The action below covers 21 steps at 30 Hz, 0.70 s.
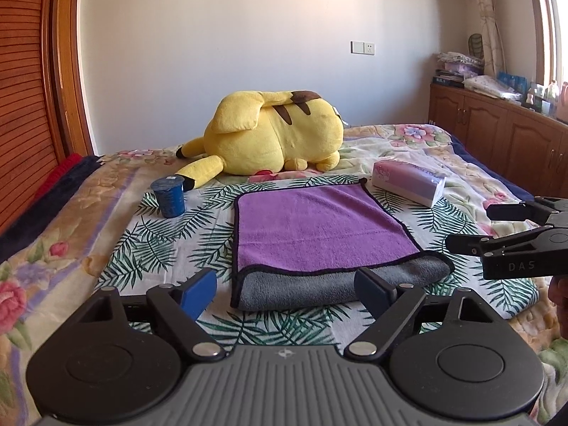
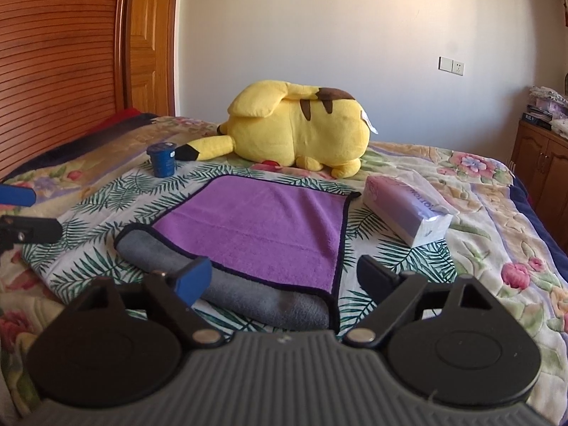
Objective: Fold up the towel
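A towel, purple on top and grey underneath with a dark hem, lies folded on the bed. The grey layer sticks out along the near edge. My left gripper is open and empty, hovering just before the towel's near edge. My right gripper is open and empty, over the towel's near right corner. The right gripper also shows in the left wrist view, and the left gripper shows in the right wrist view.
A yellow plush toy lies behind the towel. A blue cup stands to the left and a tissue pack to the right. The floral bedspread meets a wooden headboard on the left. Wooden cabinets stand on the right.
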Each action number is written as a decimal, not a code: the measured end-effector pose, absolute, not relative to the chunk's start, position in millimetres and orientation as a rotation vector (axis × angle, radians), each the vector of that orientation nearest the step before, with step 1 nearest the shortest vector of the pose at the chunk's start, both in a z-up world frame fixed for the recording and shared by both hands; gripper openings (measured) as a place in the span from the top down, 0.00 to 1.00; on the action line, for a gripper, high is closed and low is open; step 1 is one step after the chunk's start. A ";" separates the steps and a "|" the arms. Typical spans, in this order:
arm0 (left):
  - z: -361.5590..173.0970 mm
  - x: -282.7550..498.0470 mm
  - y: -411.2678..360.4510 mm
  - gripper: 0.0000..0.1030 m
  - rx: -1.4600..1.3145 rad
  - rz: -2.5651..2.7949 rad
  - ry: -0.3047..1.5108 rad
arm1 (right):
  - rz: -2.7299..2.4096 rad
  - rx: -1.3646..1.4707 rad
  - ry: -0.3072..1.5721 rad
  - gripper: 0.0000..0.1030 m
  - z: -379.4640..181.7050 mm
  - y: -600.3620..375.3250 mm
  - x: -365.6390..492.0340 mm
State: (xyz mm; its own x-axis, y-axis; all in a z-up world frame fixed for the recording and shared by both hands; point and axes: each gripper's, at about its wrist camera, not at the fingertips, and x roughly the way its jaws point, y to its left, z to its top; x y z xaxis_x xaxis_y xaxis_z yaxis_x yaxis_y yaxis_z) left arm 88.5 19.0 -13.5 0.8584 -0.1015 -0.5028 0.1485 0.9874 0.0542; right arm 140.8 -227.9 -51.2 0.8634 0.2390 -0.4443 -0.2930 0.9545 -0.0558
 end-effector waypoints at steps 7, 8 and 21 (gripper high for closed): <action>-19.8 111.8 24.5 0.39 0.119 -0.125 0.544 | 0.281 -0.118 0.461 0.15 -54.6 -230.7 159.0; -21.4 115.6 25.4 0.39 0.123 -0.124 0.548 | 0.286 -0.116 0.466 0.16 -55.3 -231.3 161.4; -43.6 160.4 29.7 0.40 0.146 -0.115 0.597 | 0.301 -0.108 0.548 0.25 -72.8 -233.1 194.3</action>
